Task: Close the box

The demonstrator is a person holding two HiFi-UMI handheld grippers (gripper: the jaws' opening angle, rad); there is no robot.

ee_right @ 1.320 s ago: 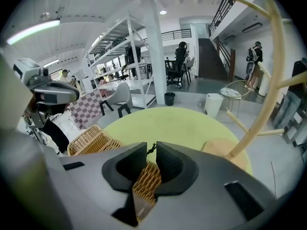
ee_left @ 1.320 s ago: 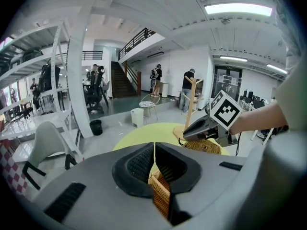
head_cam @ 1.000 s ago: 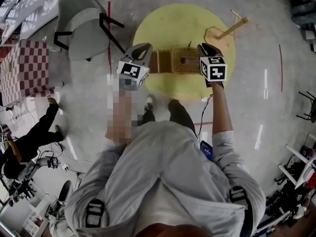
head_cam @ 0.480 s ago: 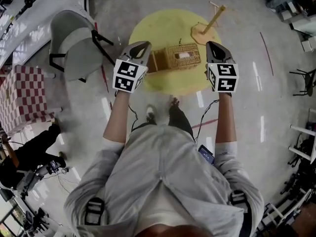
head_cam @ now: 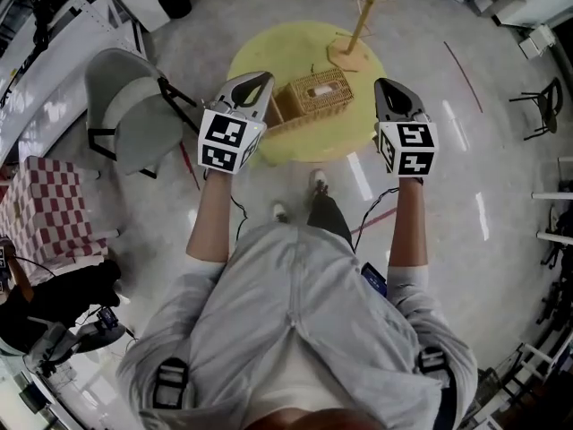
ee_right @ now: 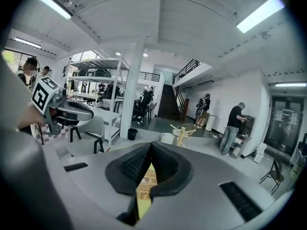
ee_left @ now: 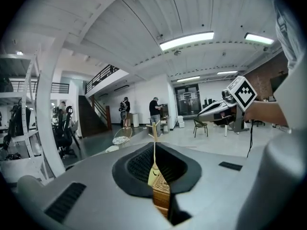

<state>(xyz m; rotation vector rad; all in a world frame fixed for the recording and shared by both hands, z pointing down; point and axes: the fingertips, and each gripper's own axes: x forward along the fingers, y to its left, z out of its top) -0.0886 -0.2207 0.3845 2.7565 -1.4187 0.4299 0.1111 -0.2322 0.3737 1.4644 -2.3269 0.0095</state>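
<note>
The woven wicker box [head_cam: 315,94] stands on the round yellow table [head_cam: 269,47], its lid lying flat on top and a flap sticking out at its left end. My left gripper [head_cam: 253,85] is held up off the box's left side, shut and empty. On the other side my right gripper [head_cam: 392,92] is raised too, shut with nothing in it. Neither touches the box. In the left gripper view a sliver of the wicker box [ee_left: 161,195] shows through the slit of the shut left gripper [ee_left: 154,153]. The right gripper [ee_right: 149,151] view shows the box [ee_right: 147,176] the same way.
A wooden peg stand [head_cam: 354,36] stands on the table's far edge. A grey chair [head_cam: 130,106] is left of the table and a red checkered cloth [head_cam: 40,204] further left. A person in black [head_cam: 54,298] crouches at lower left. Other people [ee_left: 154,110] stand far off.
Both grippers have drawn back from the box's ends and now stand wider apart and raised. The table and box have shifted up in the head view.
</note>
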